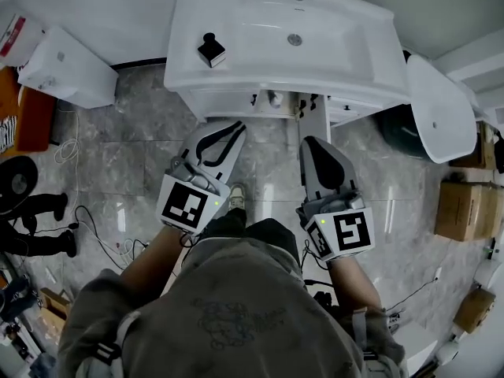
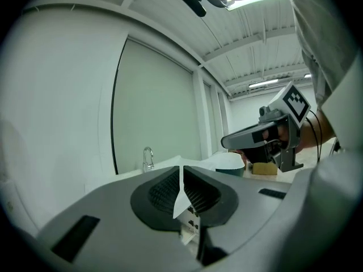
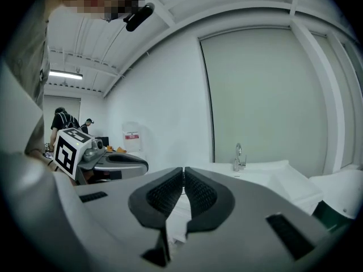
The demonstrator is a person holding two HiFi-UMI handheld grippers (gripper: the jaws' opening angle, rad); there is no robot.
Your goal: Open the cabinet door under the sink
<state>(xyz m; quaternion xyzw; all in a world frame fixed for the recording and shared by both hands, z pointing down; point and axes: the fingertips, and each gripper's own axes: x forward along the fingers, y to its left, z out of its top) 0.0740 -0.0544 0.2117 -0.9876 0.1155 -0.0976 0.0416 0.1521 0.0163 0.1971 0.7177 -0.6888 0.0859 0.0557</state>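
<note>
Approach stage at the white cabinet door (image 1: 228,105) beneath the white ceramic sink basin (image 1: 236,22). The grey left gripper (image 1: 228,132) and grey right gripper (image 1: 315,144) point at the cabinet front, near it but apart; each has its black ribbed pads clenched together on nothing. Small dark fittings (image 1: 256,99), probably handles, sit just under the basin rim. Likely hazards: clenched jaws would skid off a handle rather than catch it, and a swinging door could strike the neighbouring gripper.
</note>
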